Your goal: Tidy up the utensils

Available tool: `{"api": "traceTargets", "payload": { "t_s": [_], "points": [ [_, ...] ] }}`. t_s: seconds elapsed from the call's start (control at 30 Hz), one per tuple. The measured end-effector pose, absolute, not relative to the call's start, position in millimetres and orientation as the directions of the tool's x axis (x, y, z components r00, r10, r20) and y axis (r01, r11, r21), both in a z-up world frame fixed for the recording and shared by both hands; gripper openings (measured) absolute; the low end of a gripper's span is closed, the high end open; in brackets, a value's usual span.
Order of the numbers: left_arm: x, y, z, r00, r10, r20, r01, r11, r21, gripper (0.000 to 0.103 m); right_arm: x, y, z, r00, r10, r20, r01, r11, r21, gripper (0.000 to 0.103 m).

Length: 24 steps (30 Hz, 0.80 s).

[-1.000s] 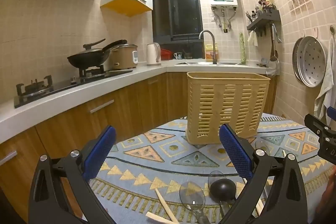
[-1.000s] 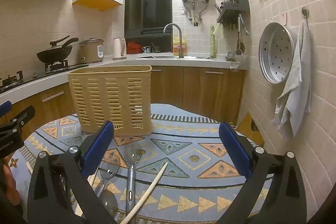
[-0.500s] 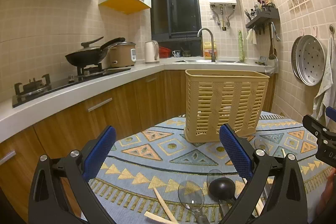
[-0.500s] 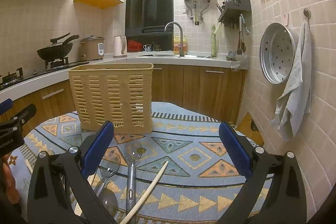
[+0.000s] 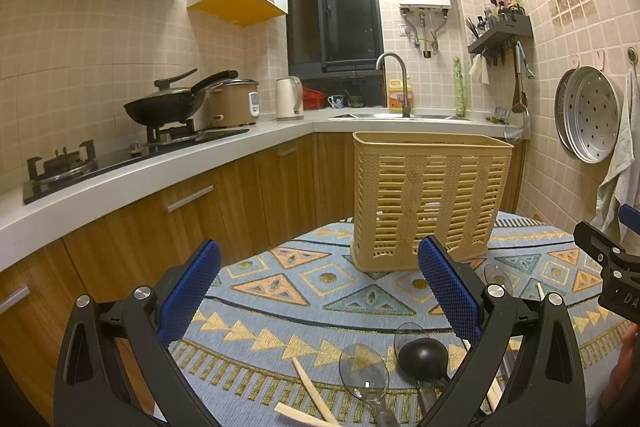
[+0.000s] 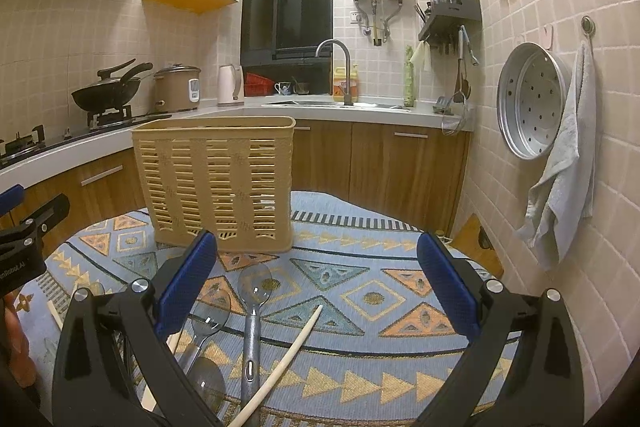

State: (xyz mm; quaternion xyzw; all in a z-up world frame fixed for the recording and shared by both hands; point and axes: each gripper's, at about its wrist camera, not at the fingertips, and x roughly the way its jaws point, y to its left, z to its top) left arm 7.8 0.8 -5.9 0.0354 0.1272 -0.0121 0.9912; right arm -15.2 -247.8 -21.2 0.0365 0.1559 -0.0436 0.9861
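Kitchen worktop (image 6: pixel 360 291) under patterned cloth carries my basket (image 6: pixel 216 183) and spoons (image 6: pixel 252 291); both left hand-held gripper (image 5: pixel 320 291) and right hand-held gripper (image 6: pixel 320 287) gape wide, holding nothing.

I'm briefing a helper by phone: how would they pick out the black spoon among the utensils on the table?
Start at the tall beige slotted basket standing on the blue patterned tablecloth. In the left wrist view, utensils lie on the cloth nearer than it; the black spoon is among them. Its bowl is solid black, while the clear plastic spoon beside it is see-through and the chopsticks are pale wood.
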Motion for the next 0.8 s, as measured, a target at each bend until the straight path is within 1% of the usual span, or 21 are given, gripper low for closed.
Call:
{"api": "traceTargets", "payload": {
  "t_s": [0.8],
  "points": [
    [8.4, 2.7, -4.5, 0.967, -0.017, -0.256, 0.035, 0.997, 0.066, 0.096, -13.2, -246.1, -22.7, 0.943, -0.066, -0.327, 0.091, 0.994, 0.061, 0.096]
  ]
}}
